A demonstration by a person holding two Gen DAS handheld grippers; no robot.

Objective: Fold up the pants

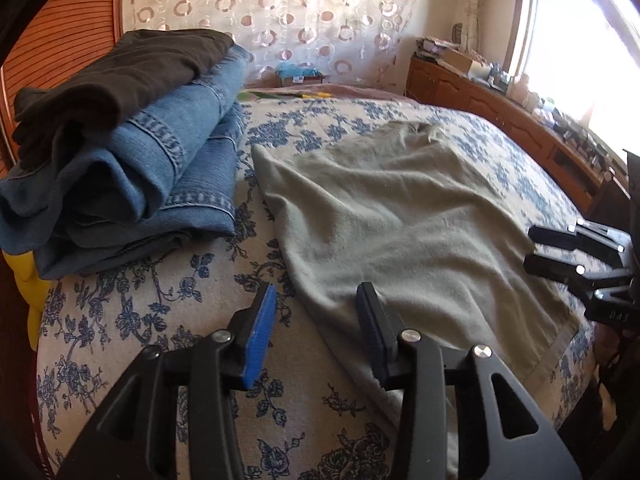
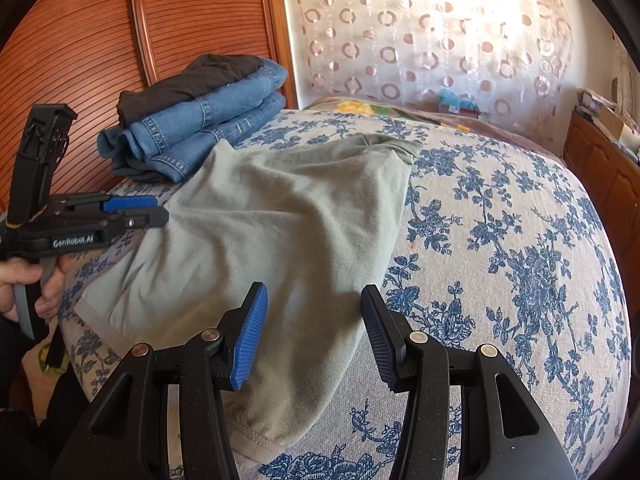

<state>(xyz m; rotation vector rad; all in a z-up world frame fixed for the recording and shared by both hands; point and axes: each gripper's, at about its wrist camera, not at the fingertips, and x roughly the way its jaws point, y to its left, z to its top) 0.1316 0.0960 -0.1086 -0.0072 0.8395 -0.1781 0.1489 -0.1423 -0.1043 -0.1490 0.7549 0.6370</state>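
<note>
I am looking across a bed (image 1: 132, 340) covered in a cream spread with blue flowers. The pants (image 1: 400, 220), a pale grey-green pair, lie flat on the spread, running from the near edge of the bed away toward its middle, with soft wrinkles across them. In the right wrist view the same pants (image 2: 260, 232) show a stitched hem at the near edge of the bed.

My left gripper (image 1: 316, 312) hangs over the pants' left border near the bed's near edge. Its jaws are released, standing apart with nothing pinched: one blue pad sits over the bare spread, the other over the cloth. Whether either tip touches the fabric I cannot tell. From the right wrist view I also see it side-on, held by a hand (image 2: 24, 284).

My right gripper (image 2: 314, 312) hangs over the pants' right border, jaws likewise apart and empty, one pad above the cloth and one above the spread.

At the far left corner of the bed sits a stack of folded clothes: blue jeans (image 1: 160, 172) with a dark garment (image 1: 120, 76) on top. Behind it stands a slatted wooden panel (image 2: 80, 40). A sheer curtain with ring patterns (image 2: 420, 32) hangs past the far edge of the bed, and a wooden cabinet (image 1: 500, 112) runs along the right side.
</note>
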